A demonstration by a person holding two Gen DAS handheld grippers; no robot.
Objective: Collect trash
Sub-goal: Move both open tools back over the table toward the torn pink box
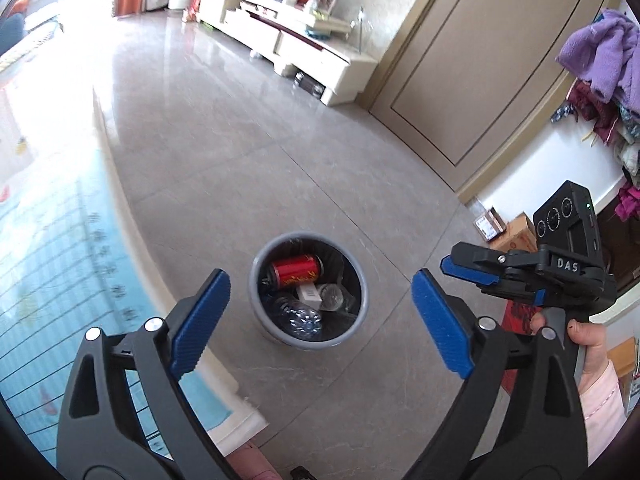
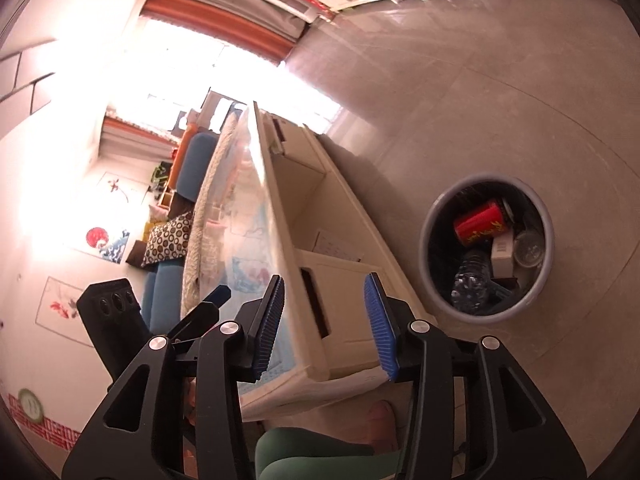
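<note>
Bin [image 1: 307,344] stands on the floor beside the desk [image 2: 352,280], containing red can [image 1: 297,271] and bottle [image 1: 298,316]. Left claw [image 1: 320,324] and right claw [image 2: 325,326] stand open, empty; next pickup should centre trash between pads.

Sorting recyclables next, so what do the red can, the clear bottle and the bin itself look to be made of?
Red can: likely thin metal, glossy printed skin with a silvery end rim. Clear bottle: transparent plastic, ribbed and crumpled, catching highlights. Bin: seemingly grey moulded plastic, smooth matte wall, with a black film liner inside.
</note>
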